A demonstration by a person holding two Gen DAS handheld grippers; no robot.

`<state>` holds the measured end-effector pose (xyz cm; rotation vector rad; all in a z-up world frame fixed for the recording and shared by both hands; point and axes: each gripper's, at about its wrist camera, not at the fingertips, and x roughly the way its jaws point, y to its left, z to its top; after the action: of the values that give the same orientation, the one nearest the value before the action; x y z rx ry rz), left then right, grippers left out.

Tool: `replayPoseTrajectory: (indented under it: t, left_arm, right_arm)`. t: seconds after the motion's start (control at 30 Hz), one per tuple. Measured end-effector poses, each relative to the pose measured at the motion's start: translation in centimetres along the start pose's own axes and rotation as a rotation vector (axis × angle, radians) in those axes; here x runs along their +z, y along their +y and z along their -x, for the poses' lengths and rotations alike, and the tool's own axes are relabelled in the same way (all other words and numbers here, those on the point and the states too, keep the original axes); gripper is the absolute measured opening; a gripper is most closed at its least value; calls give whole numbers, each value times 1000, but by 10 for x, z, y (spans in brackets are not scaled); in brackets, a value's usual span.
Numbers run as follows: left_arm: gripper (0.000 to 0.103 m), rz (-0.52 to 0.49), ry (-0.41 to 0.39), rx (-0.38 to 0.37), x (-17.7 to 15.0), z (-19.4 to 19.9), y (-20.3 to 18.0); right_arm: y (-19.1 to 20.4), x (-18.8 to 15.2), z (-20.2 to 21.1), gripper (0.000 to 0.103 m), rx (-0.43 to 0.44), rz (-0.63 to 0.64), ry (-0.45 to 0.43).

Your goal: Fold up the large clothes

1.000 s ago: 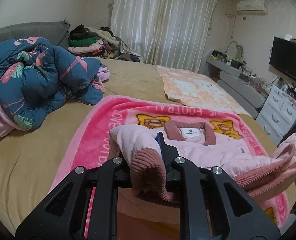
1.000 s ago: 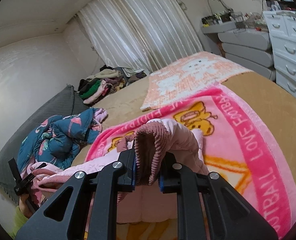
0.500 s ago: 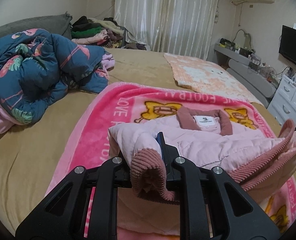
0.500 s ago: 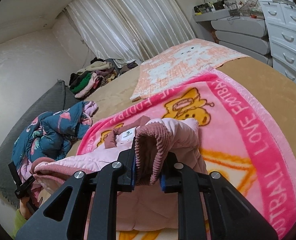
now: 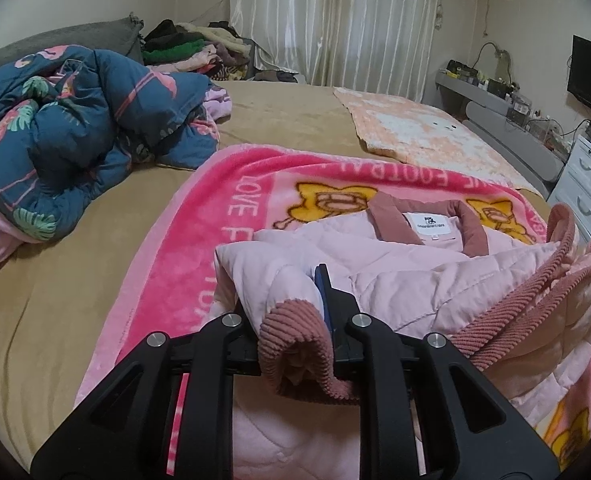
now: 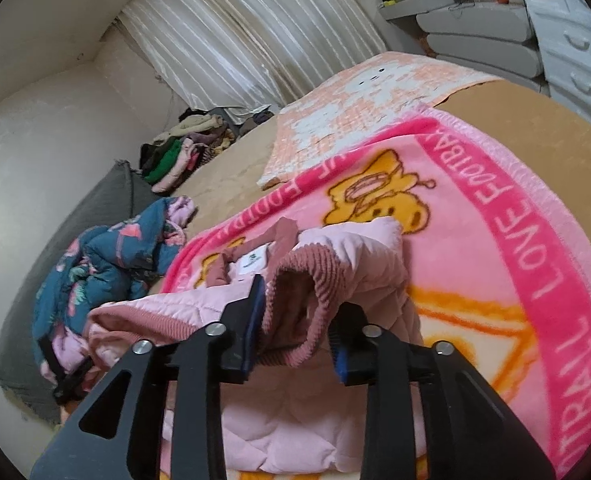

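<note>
we've got the pink quilted jacket (image 5: pixel 415 264) on the pink football blanket (image 5: pixel 199 248) | left gripper (image 5: pixel 295 320) pinching its ribbed hem | right gripper (image 6: pixel 295 312) jaws parted, hem loose between | collar (image 5: pixel 427 220) at 12 o'clock, fold goes that way

Pink blanket (image 6: pixel 495 240) border: "LOVE FOOTBALL"; jacket's neck label (image 5: pixel 431 226) unreadable.

Home bedroom: a bed (image 5: pixel 75 280) is filling the room, curtains (image 5: pixel 335 20) hanging behind, dresser (image 5: pixel 587 184) standing alongside.
</note>
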<state>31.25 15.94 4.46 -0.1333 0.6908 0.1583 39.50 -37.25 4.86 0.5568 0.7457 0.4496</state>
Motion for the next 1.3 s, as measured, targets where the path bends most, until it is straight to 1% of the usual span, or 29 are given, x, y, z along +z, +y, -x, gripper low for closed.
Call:
replayPoseTrajectory:
  t: [0.03,0.1,0.17,0.23,0.3,0.37,0.43,0.47,0.5,0.57,0.63,0.7,0.73,0.8,0.87,0.9,0.97,1.03,1.07,1.17,1.3]
  left_arm:
    - [12,1,1,0,0,-2,0]
    - [12,1,3,1,0,-4,-1]
    - [12,1,7,2,0,-6,-1]
    - [12,1,8,-1,0,-8,-2]
    - [15,1,10,-5,-1,-9,-3]
    - [17,-1,12,-9,-1,-9,-5]
    - [19,-7,12,-14,-1,-8,-7]
    - [21,-11,11,-13,-1,-6,-9]
    - [21,-14,9,-11,-1,-5,-11]
    - [23,-17,5,-8,-1,-1,-13]
    - [27,-14,4,-15,-1,2,-14]
    - [38,-11,3,-26,-1,6,-15]
    - [41,-10,3,-36,-1,8,-16]
    - [54,-15,-3,-38,0,13,-20]
    - [64,-20,-13,-40,1,19,-23]
    - [73,-21,-18,-43,1,22,-24]
    - [80,-32,-53,-49,3,34,-28]
    - [83,-48,-77,-70,5,46,-32]
    - [87,-60,-95,-72,5,53,-34]
    - [93,-95,-150,-52,4,72,-40]
    - [94,-77,-211,-31,0,95,-29]
  right_arm:
    - [-1,0,1,42,31,-14,1]
    - [0,1,6,69,70,-30,-6]
    - [4,-1,12,77,100,-23,-27]
    - [8,-3,20,78,134,4,-53]
    - [11,-9,27,84,115,48,-88]
    - [9,-17,25,84,50,93,-90]
    - [7,-27,18,84,-42,138,-71]
    - [4,-33,11,84,-112,165,-51]
    - [2,-38,6,84,-156,181,-34]
    - [-4,-50,-6,84,-199,199,10]
    - [-8,-59,-12,84,-208,197,31]
    - [-10,-68,-15,84,-213,200,39]
    - [-12,-69,-16,84,-215,201,41]
    - [-12,-73,-16,85,-215,199,45]
    - [-13,-76,-14,85,-212,197,48]
    - [-13,-77,-12,85,-211,198,48]
    - [-12,-78,-8,85,-209,199,46]
    - [-10,-79,-4,85,-207,204,41]
    - [-8,-80,-3,85,-210,209,40]
    - [-4,-81,3,85,-213,232,32]
    - [3,-83,8,86,-217,269,25]
